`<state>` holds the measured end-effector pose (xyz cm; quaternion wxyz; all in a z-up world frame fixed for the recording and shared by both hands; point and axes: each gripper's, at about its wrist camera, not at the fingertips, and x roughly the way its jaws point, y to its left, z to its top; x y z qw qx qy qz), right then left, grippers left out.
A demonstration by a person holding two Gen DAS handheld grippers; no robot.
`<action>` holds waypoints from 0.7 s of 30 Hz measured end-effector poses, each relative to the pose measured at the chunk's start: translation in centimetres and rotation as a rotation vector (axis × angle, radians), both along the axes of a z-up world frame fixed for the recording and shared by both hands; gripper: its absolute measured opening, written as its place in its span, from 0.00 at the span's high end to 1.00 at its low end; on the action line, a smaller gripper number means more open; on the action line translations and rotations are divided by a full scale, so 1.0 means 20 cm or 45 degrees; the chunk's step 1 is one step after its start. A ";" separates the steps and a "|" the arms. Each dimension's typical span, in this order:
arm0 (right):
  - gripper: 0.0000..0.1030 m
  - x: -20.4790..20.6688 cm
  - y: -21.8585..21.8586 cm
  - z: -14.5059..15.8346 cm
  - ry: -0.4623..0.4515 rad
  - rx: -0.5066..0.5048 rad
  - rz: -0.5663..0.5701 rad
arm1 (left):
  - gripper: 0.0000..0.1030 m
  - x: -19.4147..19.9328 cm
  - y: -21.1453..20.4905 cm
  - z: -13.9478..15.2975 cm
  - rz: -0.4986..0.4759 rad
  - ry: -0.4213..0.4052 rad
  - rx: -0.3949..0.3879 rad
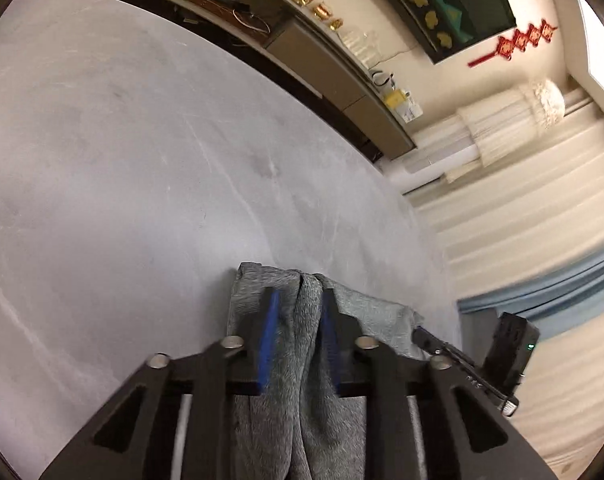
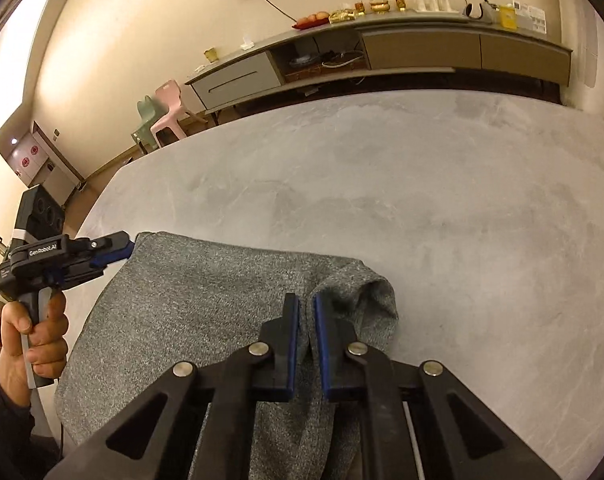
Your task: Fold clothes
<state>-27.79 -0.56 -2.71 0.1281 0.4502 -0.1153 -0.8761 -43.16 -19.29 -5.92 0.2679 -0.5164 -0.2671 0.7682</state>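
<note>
A grey knitted garment (image 2: 205, 292) lies over the near part of a grey table (image 2: 442, 208). My right gripper (image 2: 306, 300) is shut on a bunched fold of it near its right end, cloth pinched between the blue pads (image 2: 320, 320). In the same view my left gripper (image 2: 127, 250) clamps the garment's far left corner, with a hand (image 2: 33, 336) around its grip. The left wrist view shows my left gripper (image 1: 299, 294) shut on a gathered ridge of the grey garment (image 1: 302, 380), which hangs down between the fingers. Behind it a black part of the right gripper (image 1: 442, 348) shows.
A long sideboard (image 2: 422, 46) with fruit, snacks and glasses runs along the far wall. Two plastic chairs (image 2: 161, 116) stand left of the table. Pale curtains (image 1: 534, 208) hang beyond the table edge (image 1: 382, 168) in the left wrist view. A black box (image 2: 37, 216) stands at the left.
</note>
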 end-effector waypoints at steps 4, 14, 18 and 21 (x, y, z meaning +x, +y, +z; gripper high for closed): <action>0.66 -0.05 -0.03 -0.01 0.023 0.111 -0.009 | 0.70 0.19 0.02 0.10 -0.077 0.046 -0.138; 0.94 -0.10 0.07 -0.09 -0.048 0.050 -0.058 | 0.98 0.22 0.00 -0.01 0.044 0.048 -0.233; 0.92 -0.13 0.07 -0.08 -0.105 0.032 -0.083 | 0.96 0.23 0.05 -0.08 0.087 0.034 -0.271; 0.81 -0.02 0.09 0.06 -0.063 0.189 -0.149 | 0.89 0.24 0.17 0.04 0.083 0.089 -0.409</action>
